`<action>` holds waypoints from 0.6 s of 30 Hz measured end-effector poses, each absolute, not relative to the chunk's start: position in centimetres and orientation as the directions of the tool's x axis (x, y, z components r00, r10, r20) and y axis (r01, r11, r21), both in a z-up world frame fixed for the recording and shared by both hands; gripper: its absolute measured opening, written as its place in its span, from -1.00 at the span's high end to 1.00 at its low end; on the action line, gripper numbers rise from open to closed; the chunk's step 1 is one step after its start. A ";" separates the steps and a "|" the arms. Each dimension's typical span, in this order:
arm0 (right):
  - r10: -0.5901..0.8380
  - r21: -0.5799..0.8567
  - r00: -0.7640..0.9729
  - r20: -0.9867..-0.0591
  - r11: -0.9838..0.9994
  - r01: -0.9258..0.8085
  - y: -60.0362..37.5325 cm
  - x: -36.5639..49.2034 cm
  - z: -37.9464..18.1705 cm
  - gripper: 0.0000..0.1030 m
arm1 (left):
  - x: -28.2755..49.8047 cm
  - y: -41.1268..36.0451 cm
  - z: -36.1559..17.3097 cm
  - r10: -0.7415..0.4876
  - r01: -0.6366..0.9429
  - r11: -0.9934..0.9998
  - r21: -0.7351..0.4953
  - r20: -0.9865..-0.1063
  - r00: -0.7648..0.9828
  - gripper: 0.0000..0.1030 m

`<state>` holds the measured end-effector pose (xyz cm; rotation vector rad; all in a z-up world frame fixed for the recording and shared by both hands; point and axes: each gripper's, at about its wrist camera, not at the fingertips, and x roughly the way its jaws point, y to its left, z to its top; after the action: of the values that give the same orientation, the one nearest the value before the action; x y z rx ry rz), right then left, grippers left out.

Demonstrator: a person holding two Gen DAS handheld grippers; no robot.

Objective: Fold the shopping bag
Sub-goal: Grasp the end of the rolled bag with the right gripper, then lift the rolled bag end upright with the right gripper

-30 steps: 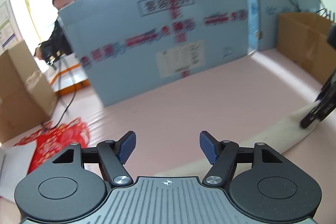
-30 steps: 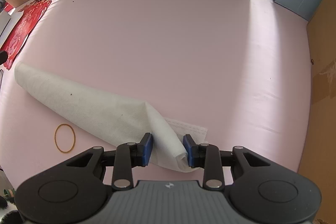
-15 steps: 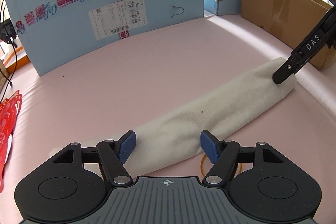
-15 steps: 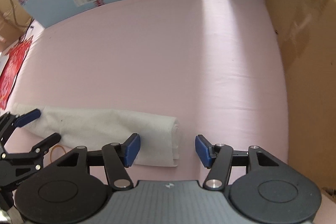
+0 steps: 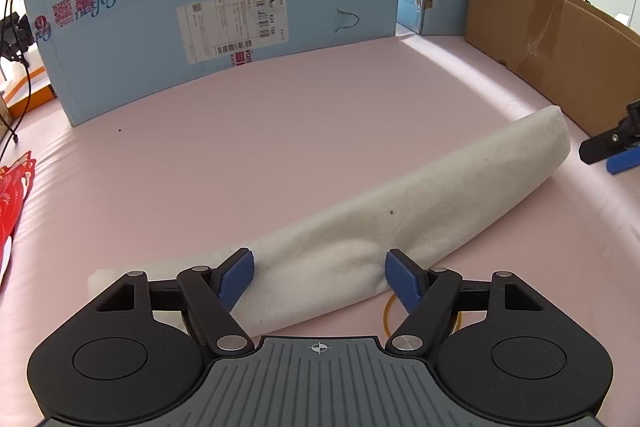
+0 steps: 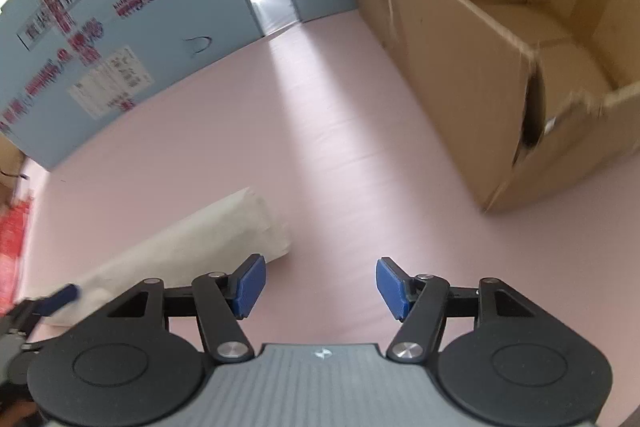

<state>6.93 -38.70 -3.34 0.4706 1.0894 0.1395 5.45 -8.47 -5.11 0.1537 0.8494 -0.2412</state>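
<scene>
Pink padded table top point(image 5: 320, 131): it fills both views, with a light blue printed cardboard wall point(image 5: 208, 7) behind and an open brown cardboard box point(image 6: 500, 75) on the right side.
White non-woven shopping bag point(image 5: 400, 219): it lies on the pink surface as one long, loose roll, from the near left to the far right, near the brown box but not touching it.
Look of the bag: soft dimpled fabric, a little cream in colour, with one small dark speck near the middle; the far end is blunt and closed, and the near part looks flatter and dented.
Left gripper point(image 5: 319, 277): its jaws have just been opening and stand apart over the near part of the roll; the bag lies between the blue pads point(image 5: 236, 277) but they do not press it.
Right gripper point(image 6: 320, 283): its jaws have just been opening too and are apart; only the pink surface is between them, and the end of the roll point(image 6: 256, 227) is just beside its left pad.
Yellow rubber band point(image 5: 388, 315): it lies on the table, half hidden behind the left gripper's right finger.
Step in hand, my judgement: the roll is made and must be kept tight. Press it down evenly before closing, grip across the whole thickness, not one layer, and take the band without letting the fabric spring open.
</scene>
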 end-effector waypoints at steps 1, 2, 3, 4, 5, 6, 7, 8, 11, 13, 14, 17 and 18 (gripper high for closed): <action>0.417 0.511 0.447 -0.791 0.853 0.110 -38.4 6.8 -4.2 -0.20 | 5.5 -8.5 -5.1 -0.148 0.271 0.962 0.040 -0.758 0.635 -0.50; 0.451 0.542 0.437 -0.779 0.834 0.106 -37.8 6.9 -4.8 -0.17 | 5.5 -8.6 -5.2 -0.147 0.271 0.962 0.041 -0.758 0.635 -0.50; 0.476 0.568 0.436 -0.764 0.817 0.102 -37.3 7.0 -5.3 -0.14 | 5.6 -8.6 -5.2 -0.147 0.272 0.962 0.041 -0.759 0.634 -0.50; 0.481 0.581 0.460 -0.746 0.808 0.097 -36.7 7.0 -5.5 -0.15 | 5.6 -8.6 -5.2 -0.148 0.273 0.961 0.040 -0.760 0.633 -0.50; 0.490 0.599 0.484 -0.725 0.796 0.092 -36.2 7.1 -5.6 -0.13 | 5.6 -8.6 -5.2 -0.149 0.275 0.961 0.040 -0.761 0.632 -0.50; 0.508 0.625 0.503 -0.699 0.776 0.087 -35.8 7.3 -5.8 -0.12 | 5.6 -8.6 -5.2 -0.150 0.276 0.960 0.040 -0.761 0.632 -0.51; 0.527 0.648 0.509 -0.681 0.757 0.083 -35.4 7.6 -6.1 -0.11 | 5.6 -8.6 -5.3 -0.150 0.277 0.960 0.040 -0.760 0.632 -0.51; 0.540 0.667 0.520 -0.662 0.741 0.080 -35.3 7.7 -6.4 -0.09 | 5.6 -8.6 -5.3 -0.151 0.277 0.960 0.040 -0.760 0.632 -0.51; 0.580 0.729 0.556 -0.595 0.680 0.070 -35.1 7.9 -7.3 -0.07 | 5.7 -8.5 -5.3 -0.155 0.278 0.960 0.035 -0.761 0.630 -0.52; 0.621 0.793 0.578 -0.529 0.604 0.078 -35.4 8.0 -8.4 0.01 | 5.7 -8.4 -5.2 -0.158 0.279 0.960 0.031 -0.762 0.628 -0.52; 0.640 0.813 0.575 -0.509 0.577 0.078 -35.4 8.0 -8.8 0.11 | 5.7 -8.4 -5.2 -0.159 0.279 0.960 0.029 -0.763 0.627 -0.52; 0.700 0.854 0.552 -0.453 0.518 0.044 -34.9 7.8 -9.8 0.28 | 5.8 -8.4 -5.2 -0.164 0.281 0.959 0.023 -0.766 0.621 -0.53; 0.696 0.844 0.555 -0.456 0.535 0.022 -34.9 7.8 -9.7 0.32 | 5.9 -8.4 -5.2 -0.165 0.282 0.959 0.021 -0.768 0.619 -0.53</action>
<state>7.82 -34.87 -9.74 0.9318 0.9061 0.4739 5.86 -8.37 -5.18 0.1449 0.8670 -0.2584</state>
